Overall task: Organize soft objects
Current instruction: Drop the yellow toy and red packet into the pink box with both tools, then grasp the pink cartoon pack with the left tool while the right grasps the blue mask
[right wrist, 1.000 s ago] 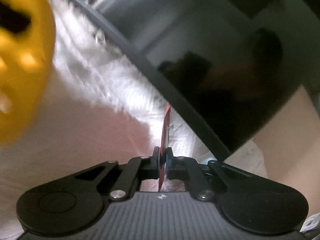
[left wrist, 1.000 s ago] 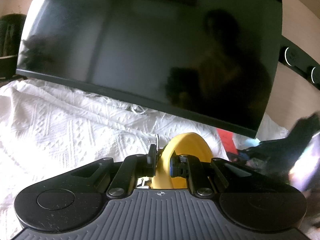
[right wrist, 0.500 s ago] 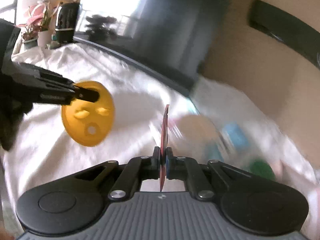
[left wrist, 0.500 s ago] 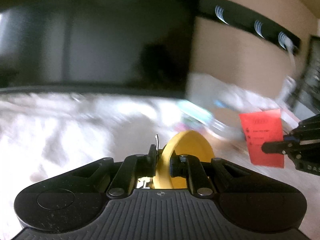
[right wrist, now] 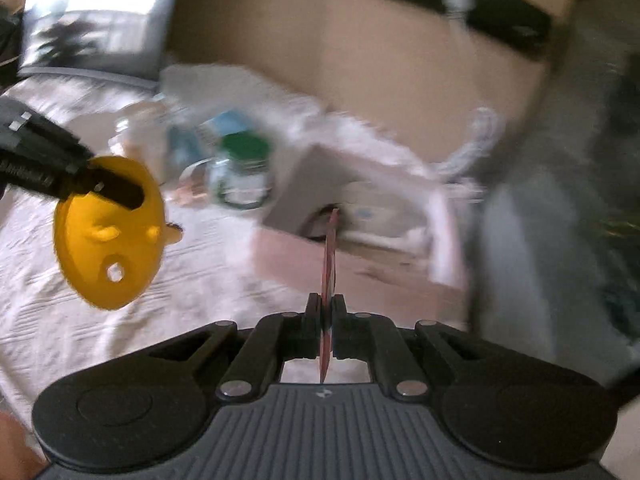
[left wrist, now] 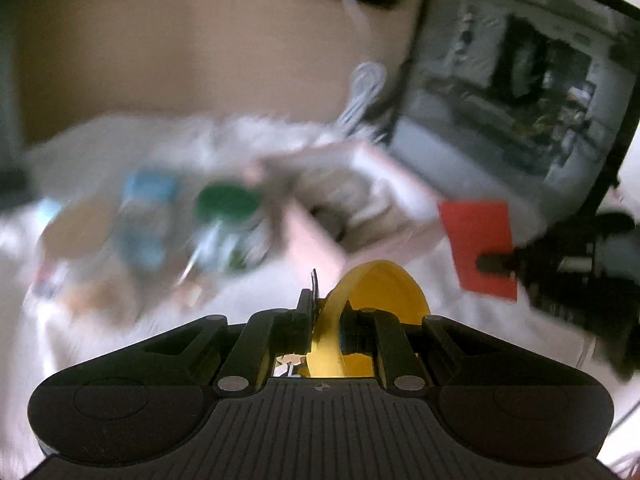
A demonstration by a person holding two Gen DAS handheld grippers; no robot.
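My left gripper [left wrist: 326, 312] is shut on a soft yellow disc with a face on it [left wrist: 376, 292], held in the air above the white cloth; the disc also shows in the right wrist view [right wrist: 108, 236]. My right gripper [right wrist: 327, 312] is shut on a thin red card [right wrist: 330, 264], held edge-on; the card shows flat at the right of the left wrist view [left wrist: 480, 248]. Both views are blurred by motion.
A white box [right wrist: 360, 196] with an open front stands ahead on the white textured cloth [right wrist: 60, 328]. A green-lidded jar [right wrist: 244, 172] and blue packaging [left wrist: 148, 216] sit left of it. A dark screen [left wrist: 516, 80] and a beige wall [left wrist: 180, 48] stand behind.
Both grippers have swung right, away from the big dark screen, towards the jar and white box. Each still holds its object.
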